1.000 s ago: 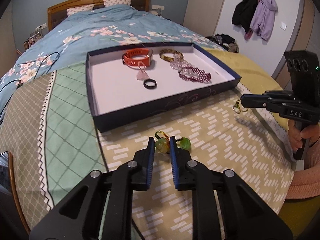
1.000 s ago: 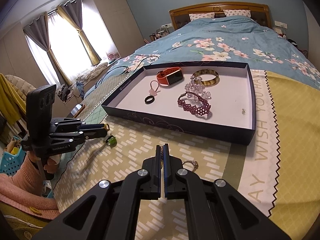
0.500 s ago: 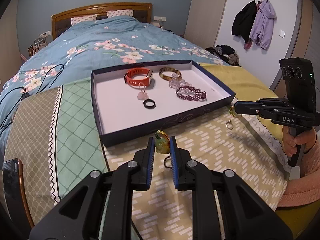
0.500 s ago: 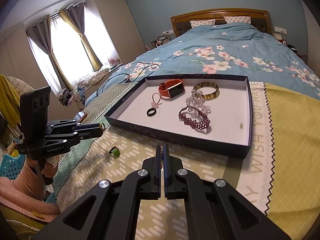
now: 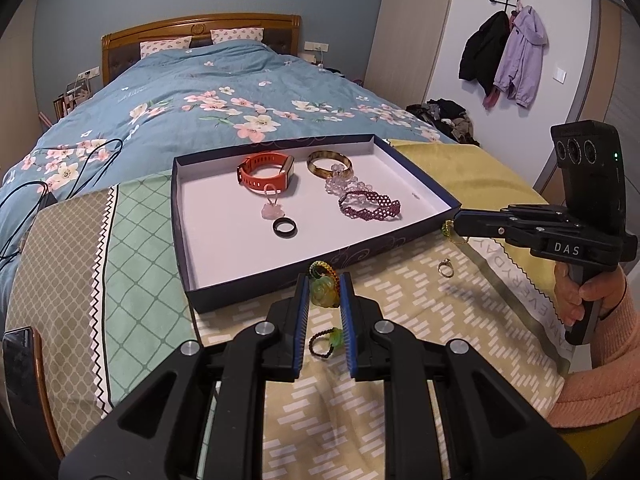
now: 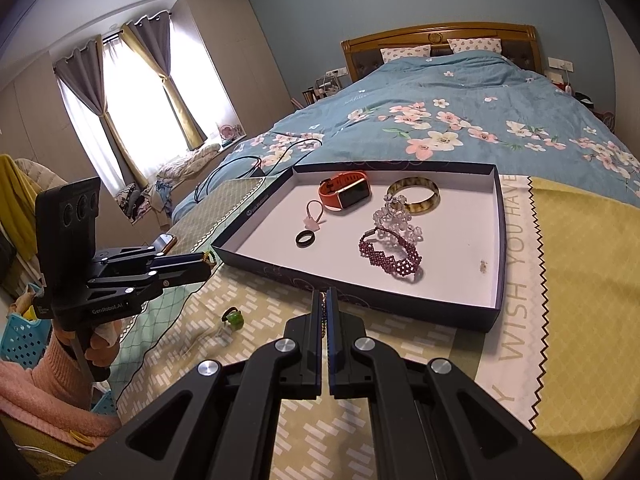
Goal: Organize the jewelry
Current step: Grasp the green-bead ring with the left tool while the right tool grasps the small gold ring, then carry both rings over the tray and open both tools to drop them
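A: Left wrist view first. How do the left tongs [image 5: 325, 292] sit?

B: Level, just short of the near wall of the navy tray [image 5: 280, 280], clamped on a green flower-shaped charm ring [image 5: 322, 290] with a dark beaded band. A second beaded ring [image 5: 325, 342] lies on the patterned cloth [image 5: 400, 292] below, between the fingers.

A: And the other pair?

B: The right tongs [image 5: 452, 225] come in from the right, held by a hand [image 5: 580, 294] in a pink sleeve, tips at the tray's right corner, closed on a thin gold-coloured chain piece [image 5: 451, 233]. A metal ring [image 5: 445, 267] sits on open cloth just below them.

A: Inside the tray?

B: White floor, low walls. An orange watch [image 5: 266, 170], amber bangle [image 5: 329, 162], clear bead bracelet [image 5: 340, 180], purple beaded bracelet [image 5: 369, 205], pink charm [image 5: 273, 209] and black ring [image 5: 285, 227]; the near left part is bare.

A: Right wrist view?

B: The right tongs [image 6: 324, 304] are pressed together at the tray's [image 6: 400, 304] near wall, a sliver of chain between them. The left tongs [image 6: 206, 260] reach toward the tray's left corner. The green-stoned ring [image 6: 233, 317] lies on the cloth.
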Tool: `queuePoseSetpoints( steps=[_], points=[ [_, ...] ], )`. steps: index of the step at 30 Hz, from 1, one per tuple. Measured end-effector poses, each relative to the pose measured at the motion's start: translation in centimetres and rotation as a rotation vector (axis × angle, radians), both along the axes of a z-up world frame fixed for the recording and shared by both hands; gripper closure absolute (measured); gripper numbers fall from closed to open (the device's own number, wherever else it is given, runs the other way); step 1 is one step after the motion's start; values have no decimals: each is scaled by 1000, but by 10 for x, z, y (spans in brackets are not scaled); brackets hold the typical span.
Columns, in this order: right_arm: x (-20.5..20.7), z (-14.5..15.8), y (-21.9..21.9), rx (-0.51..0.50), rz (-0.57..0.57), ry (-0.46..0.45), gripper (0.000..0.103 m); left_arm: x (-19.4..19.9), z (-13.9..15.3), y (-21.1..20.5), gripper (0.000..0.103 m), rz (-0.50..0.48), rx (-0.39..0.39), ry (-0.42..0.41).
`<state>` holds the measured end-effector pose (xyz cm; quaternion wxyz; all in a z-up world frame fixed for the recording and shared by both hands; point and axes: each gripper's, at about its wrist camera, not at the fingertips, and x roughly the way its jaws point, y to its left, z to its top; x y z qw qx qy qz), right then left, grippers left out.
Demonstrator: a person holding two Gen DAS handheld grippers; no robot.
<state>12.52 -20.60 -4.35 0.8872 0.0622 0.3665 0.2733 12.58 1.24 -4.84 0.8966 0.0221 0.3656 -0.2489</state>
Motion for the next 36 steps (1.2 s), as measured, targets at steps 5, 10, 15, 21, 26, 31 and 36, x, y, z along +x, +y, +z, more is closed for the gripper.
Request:
queuePoseSetpoints(
  steps=[5, 10, 15, 21, 26, 31, 36],
  points=[
    [2, 1, 2, 3, 1, 0, 102, 0, 3, -4, 87, -2, -7, -5],
    [3, 0, 3, 6, 0, 3, 102, 2, 4, -7, 87, -4, -19, -6],
    [3, 0, 3, 6, -1, 2, 102, 3, 4, -9, 87, -7, -25, -9],
    [6, -1, 3, 7, -1, -1, 102, 4, 4, -9, 87, -6, -28, -9],
    [7, 0, 3, 6, -2, -3, 102, 6, 5, -10, 87, -4, -29, -12],
    [13, 4, 4, 0, 3, -11, 102, 10, 6, -12, 87, 2, -30, -17],
    [17, 6, 4, -4, 6, -23, 102, 14, 7, -13, 87, 7, -30, -21]
  ],
)
